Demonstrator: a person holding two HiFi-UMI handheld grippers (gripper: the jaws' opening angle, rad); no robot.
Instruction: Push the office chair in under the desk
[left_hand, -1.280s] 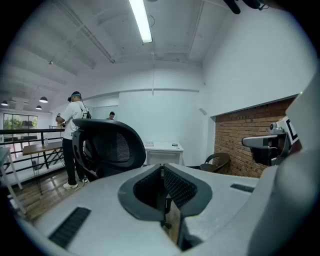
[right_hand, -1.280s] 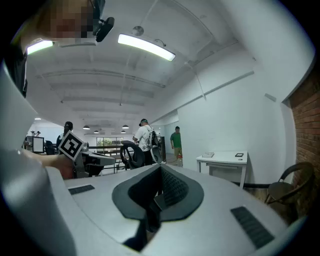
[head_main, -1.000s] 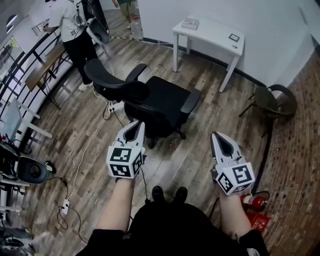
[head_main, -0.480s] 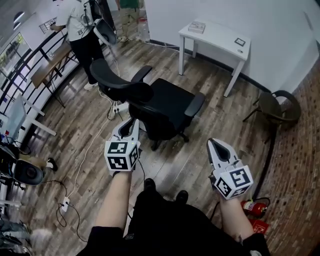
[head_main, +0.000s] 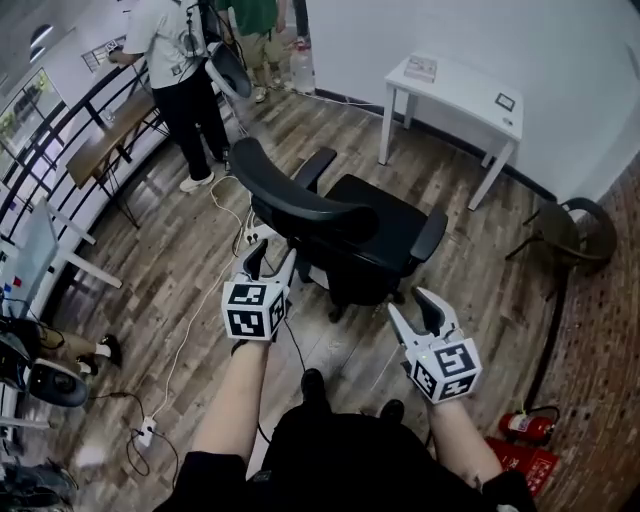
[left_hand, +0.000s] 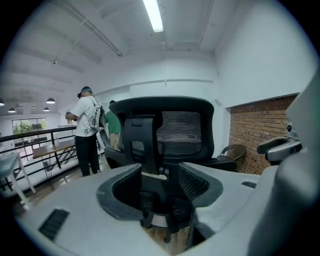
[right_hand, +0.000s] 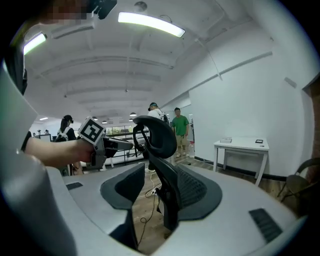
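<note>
we log the wooden floor (head_main: 130, 270), planks crossed by a white cable (head_main: 195, 315); the office chair (head_main: 375, 225), black, stands mid-floor with its backrest toward us and its seat toward the desk (head_main: 455, 85), white, by the wall, well apart from the chair; our left gripper (head_main: 270, 262), jaws spread and just been opening, nothing pinched, tips just behind the backrest; our right gripper (head_main: 412, 308), jaws likewise wide and just been opening, empty, near the chair's base
</note>
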